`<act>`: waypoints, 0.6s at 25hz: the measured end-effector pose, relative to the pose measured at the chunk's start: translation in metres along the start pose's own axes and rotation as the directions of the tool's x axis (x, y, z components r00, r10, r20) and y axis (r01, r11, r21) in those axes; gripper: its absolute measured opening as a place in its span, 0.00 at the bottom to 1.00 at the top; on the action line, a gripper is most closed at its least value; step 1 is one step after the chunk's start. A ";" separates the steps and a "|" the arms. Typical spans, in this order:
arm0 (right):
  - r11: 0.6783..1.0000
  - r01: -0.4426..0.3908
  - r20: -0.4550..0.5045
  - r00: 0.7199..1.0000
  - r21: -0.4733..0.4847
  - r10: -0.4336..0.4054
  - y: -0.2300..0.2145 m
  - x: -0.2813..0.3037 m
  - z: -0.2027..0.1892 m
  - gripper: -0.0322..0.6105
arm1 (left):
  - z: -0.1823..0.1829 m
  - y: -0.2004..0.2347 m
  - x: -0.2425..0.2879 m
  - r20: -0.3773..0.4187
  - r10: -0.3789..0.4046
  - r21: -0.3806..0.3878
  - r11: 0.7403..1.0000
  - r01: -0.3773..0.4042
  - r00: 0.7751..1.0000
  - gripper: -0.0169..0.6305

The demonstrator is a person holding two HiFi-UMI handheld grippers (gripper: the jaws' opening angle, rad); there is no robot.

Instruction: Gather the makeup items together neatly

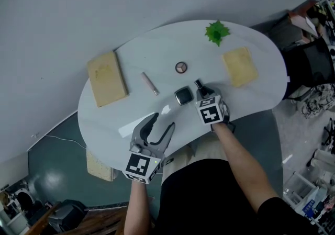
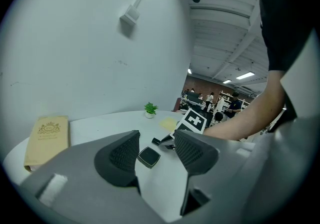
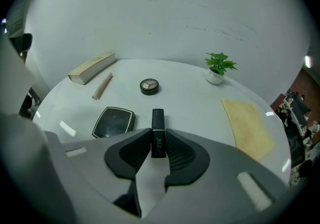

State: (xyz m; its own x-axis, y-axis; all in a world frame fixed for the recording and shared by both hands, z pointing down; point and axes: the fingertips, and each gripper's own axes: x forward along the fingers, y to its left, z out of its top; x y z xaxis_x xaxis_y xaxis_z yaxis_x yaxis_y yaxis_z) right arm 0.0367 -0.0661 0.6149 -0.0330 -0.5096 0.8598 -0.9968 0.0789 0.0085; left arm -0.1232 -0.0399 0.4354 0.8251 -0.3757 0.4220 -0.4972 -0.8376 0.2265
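We have the slim, glossy black rectangular lipstick tube (image 3: 158, 118) pinched in the right gripper (image 3: 158, 142). Its jaws are drawn in narrow on the tube's near half, and the far end sticks out past the pads. The tube sits just right of the square black gold-edged compact (image 3: 114, 121); we cannot tell whether its tip touches the white oval table (image 1: 104, 124). The left gripper (image 2: 156, 142) stands wide open and grips nothing. The compact shows through its gap, lying apart from it.

What worries us most is the grip. The tube is smooth and thin and is caught at one end only, so it may pivot or slide between the pads as we lower it. If it lands slanted it could tip over, or nudge the compact askew.

The tube is square-sided and carries pale print too small for us to read. The small round brown eyeshadow pot (image 3: 149, 86) lies beyond the compact. The slim pale-pink stick (image 3: 102, 86) lies beyond the compact to its left, well apart from it, so both are left to gather.
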 end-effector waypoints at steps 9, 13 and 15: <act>0.999 0.047 -0.011 0.999 0.015 -0.047 0.002 0.010 0.002 0.21 | -0.007 0.014 -0.012 -0.014 0.025 -0.029 0.999 -0.025 1.000 0.36; 0.998 0.061 -0.019 0.998 -0.001 -0.061 0.003 0.010 0.004 0.21 | -0.008 0.018 -0.014 -0.008 0.032 -0.029 0.999 -0.033 0.999 0.36; 0.998 0.066 -0.023 0.998 -0.003 -0.066 0.003 0.010 0.002 0.21 | -0.007 0.019 -0.015 0.001 0.032 -0.021 0.999 -0.032 0.999 0.36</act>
State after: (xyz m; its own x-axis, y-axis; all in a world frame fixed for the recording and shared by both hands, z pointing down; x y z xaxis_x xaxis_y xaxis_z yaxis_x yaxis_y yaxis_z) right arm 0.0329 -0.0729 0.6220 0.0348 -0.4943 0.8686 -0.9966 0.0472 0.0669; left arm -0.1465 -0.0472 0.4401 0.8089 -0.4030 0.4281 -0.5292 -0.8164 0.2311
